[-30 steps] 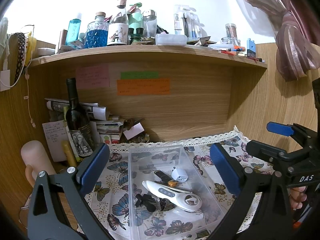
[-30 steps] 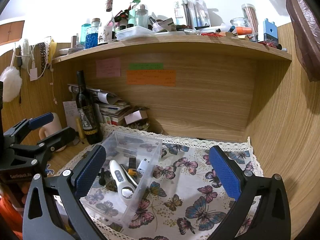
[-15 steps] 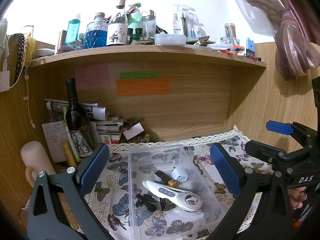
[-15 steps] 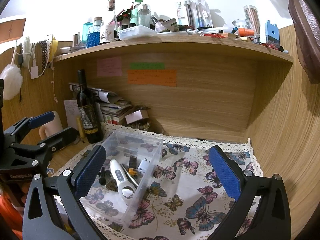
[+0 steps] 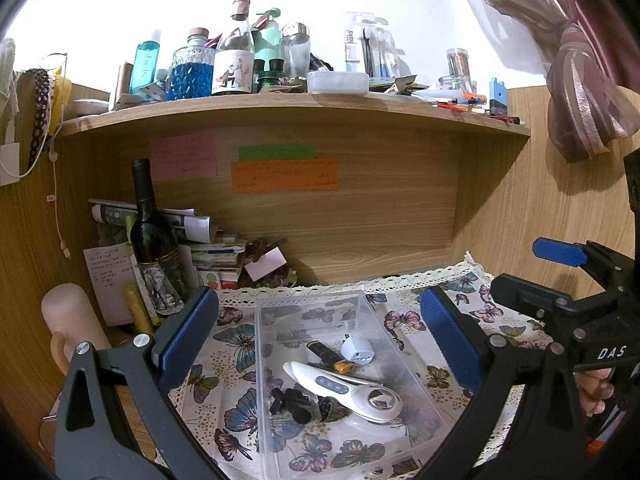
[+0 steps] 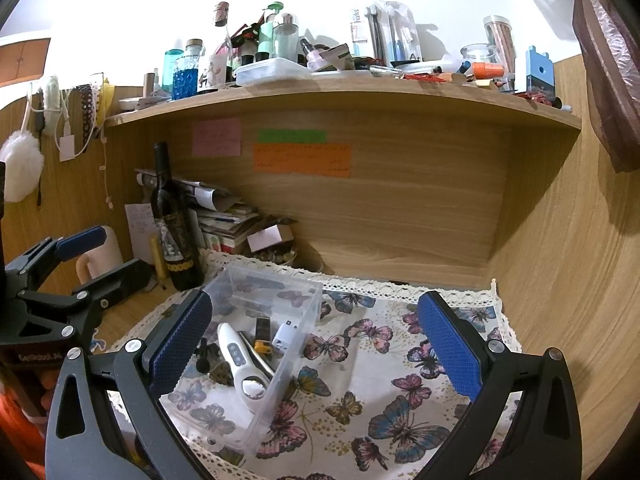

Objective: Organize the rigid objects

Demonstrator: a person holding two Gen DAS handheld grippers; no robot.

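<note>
Rigid objects lying together inside the clear plastic bin [image 5: 320, 312], at the middle of the butterfly-print cloth [image 6: 400, 360] on the tabletop: white handheld device [image 5: 340, 386] diagonal across the bin floor, white plug adapter [image 5: 357, 349] at about 1 o'clock from it, black-and-orange stick [image 5: 328, 354] between the two, small black pieces [image 5: 290, 400] at about 8 o'clock. Seen in the right wrist view as well, the device [image 6: 236, 358] leaning toward the bin's near wall.

Left gripper [image 5: 320, 344] released, pads spread wide to either side of the bin, grasping nothing. Right gripper [image 6: 316, 356] likewise released and empty, hovering over bare cloth at the bin's 3 o'clock side. No loose items visible on the cloth; sorting probably close to done, judging from that.

Possible trouble from here:
- Lightweight bin, smooth cloth beneath: a pad catching the rim could slide or tip it and spill the contents.
- Cloth dragging under a pushed bin, bunching toward the lace edge.
- Wine bottle [image 5: 154, 240] upright at about 10 o'clock from the bin, near the left gripper's outer arm: a wide leftward swing could knock it over.
- Two grippers close together: risk of collision if both reach for the bin at once.
</note>
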